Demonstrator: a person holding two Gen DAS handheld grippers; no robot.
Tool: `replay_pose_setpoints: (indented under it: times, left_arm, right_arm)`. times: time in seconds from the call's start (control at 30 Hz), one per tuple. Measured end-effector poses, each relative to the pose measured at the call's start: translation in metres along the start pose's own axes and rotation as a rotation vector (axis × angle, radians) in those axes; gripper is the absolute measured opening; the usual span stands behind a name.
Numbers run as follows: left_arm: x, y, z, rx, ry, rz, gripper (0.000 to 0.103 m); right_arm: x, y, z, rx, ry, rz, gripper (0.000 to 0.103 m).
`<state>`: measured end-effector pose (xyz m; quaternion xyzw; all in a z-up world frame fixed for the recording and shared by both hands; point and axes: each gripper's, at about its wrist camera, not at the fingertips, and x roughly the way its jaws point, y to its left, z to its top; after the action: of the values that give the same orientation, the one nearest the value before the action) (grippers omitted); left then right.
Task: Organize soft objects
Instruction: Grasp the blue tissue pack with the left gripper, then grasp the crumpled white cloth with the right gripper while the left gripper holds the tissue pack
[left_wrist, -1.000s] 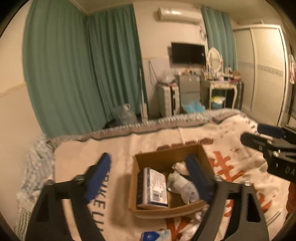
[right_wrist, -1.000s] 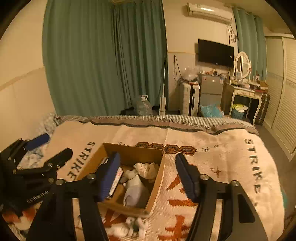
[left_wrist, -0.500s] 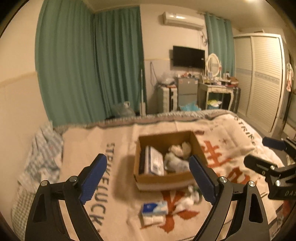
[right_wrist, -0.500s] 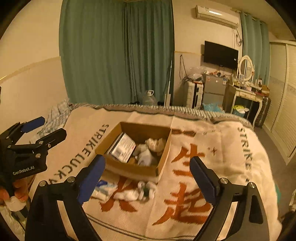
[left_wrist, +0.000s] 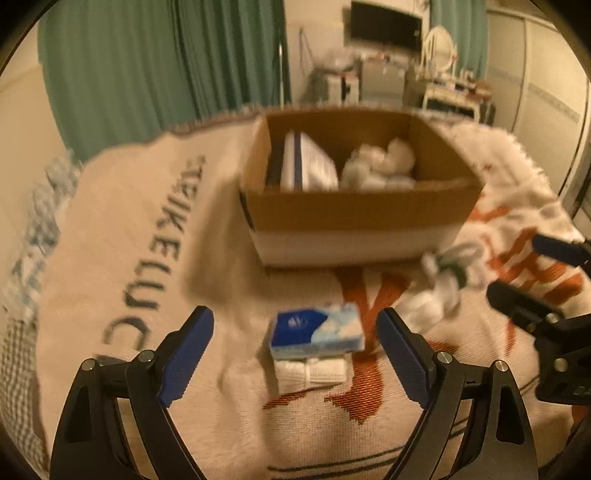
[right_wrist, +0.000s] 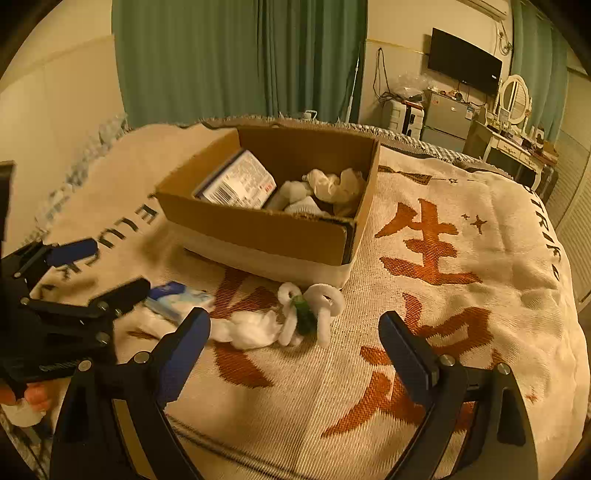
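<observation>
Left gripper (left_wrist: 295, 343): its jaws are standing wide apart and gripping nothing; the blue tissue pack (left_wrist: 317, 331) is lying between the two blue pads, centred in the left wrist view, with no contact showing.
Right gripper (right_wrist: 295, 343): it is also gaping wide and carrying nothing, hanging above the blanket (right_wrist: 461, 295) with the loose soft items just ahead of its tips.
Cardboard box (right_wrist: 258, 230): it is sitting open on the blanket at about 12 o'clock in both views, well inside reach.
Already boxed: a printed flat package (right_wrist: 236, 182) is leaning against the box's left wall, and a heap of crumpled white soft pieces (right_wrist: 332, 184) is filling the right half.
Still outside: the tissue pack is resting on top of a folded white cloth (left_wrist: 312, 373) at 6 o'clock of the box; a white crumpled wad (right_wrist: 247, 332) and a white looped soft toy with a green middle (right_wrist: 308, 308) are lying just beside the box's near wall, toward 5 o'clock.
Progress, judged: the sorting is looking roughly half done, with four loose pieces waiting.
Step in hand, judged: the left gripper is lining up on the tissue pack, likely for a pinch across its short sides.
Caveat: the left view is motion-blurred, so finer detail on the pack is not readable.
</observation>
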<state>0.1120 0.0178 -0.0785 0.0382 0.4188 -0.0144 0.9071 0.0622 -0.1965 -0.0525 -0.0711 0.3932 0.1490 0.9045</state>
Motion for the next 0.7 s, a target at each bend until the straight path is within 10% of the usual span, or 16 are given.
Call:
replay_pose_setpoints:
  times: [0.43, 0.7]
  left_arm:
    - [0.067, -0.021, -0.008, 0.054, 0.177, -0.024, 0.077]
    - [0.041, -0.015, -0.012, 0.044, 0.119, -0.048, 0.072]
  right_arm:
    - [0.037, -0.018, -0.009, 0.054, 0.041, 0.034, 0.093]
    - [0.034, -0.009, -0.014, 0.037, 0.051, -0.005, 0.093]
